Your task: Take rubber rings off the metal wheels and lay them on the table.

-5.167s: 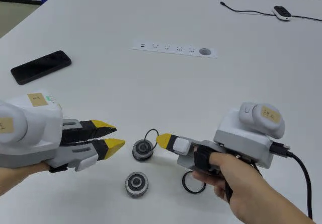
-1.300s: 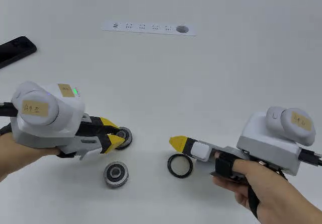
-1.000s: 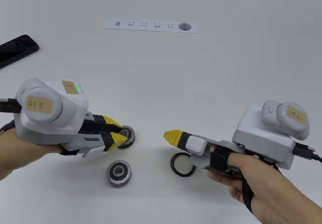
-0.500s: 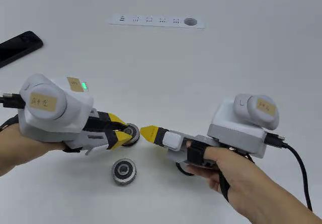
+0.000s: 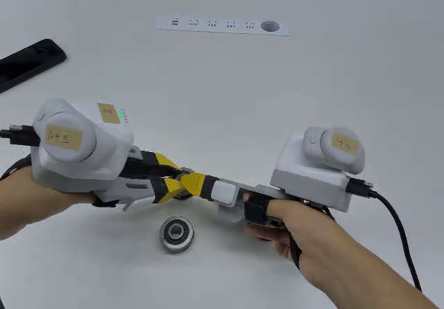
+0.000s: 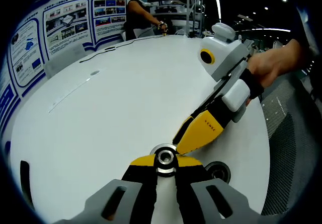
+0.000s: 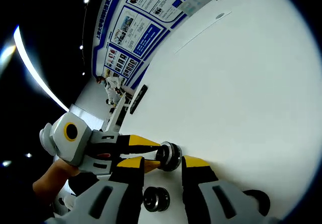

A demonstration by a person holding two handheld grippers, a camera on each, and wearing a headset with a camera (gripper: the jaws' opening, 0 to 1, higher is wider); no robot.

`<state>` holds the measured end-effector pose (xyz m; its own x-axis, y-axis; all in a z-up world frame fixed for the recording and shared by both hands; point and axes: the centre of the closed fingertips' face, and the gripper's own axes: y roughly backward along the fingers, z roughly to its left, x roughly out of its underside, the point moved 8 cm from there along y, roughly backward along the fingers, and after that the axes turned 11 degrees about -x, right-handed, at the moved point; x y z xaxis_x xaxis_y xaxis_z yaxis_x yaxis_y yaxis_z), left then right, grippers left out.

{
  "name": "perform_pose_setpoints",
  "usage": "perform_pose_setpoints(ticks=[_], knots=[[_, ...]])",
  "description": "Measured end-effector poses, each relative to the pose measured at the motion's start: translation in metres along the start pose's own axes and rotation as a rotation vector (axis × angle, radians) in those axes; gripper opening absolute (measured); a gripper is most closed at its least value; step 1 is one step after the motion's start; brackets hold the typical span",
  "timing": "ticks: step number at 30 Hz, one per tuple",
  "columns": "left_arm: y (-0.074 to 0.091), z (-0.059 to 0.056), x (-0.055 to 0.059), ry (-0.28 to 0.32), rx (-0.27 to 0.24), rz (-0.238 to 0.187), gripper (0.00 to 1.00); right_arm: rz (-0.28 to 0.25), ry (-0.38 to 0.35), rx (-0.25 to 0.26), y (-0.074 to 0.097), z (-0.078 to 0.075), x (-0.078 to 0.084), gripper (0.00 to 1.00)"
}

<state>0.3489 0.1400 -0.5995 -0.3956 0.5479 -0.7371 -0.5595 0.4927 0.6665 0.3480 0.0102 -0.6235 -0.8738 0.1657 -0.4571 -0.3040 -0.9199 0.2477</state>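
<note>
- The left gripper (image 5: 176,181) lies low at centre left of the head view, its jaws closed on a metal wheel (image 6: 165,158).
- The right gripper (image 7: 163,161) reaches in from the right, jaws apart around this wheel.
- A second wheel (image 5: 176,232) lies on the table (image 5: 312,80) just below.

the left gripper (image 5: 168,177) lies level, its jaws clamped on the metal wheel (image 6: 165,160). the left hand (image 5: 31,198) wraps its body on the side away from the wheel. the right gripper (image 5: 194,182) points straight at the wheel, jaws parted to either side of it. the right hand (image 5: 305,229) grips it from beneath, forearm trailing away from the wheel.
</note>
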Motion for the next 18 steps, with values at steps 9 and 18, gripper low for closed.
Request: perform_pose_setpoints(ticks=[9,18], knots=[[0.0,-0.0002,0.0009,0.003,0.001,-0.005,0.12,0.0,-0.024,-0.009,-0.0031,-0.0008,0.001,0.3],[-0.0007,-0.0005,0.0011,-0.006,0.005,-0.004,0.12,-0.005,-0.07,-0.033,-0.0047,-0.0014,0.0008,0.27]])
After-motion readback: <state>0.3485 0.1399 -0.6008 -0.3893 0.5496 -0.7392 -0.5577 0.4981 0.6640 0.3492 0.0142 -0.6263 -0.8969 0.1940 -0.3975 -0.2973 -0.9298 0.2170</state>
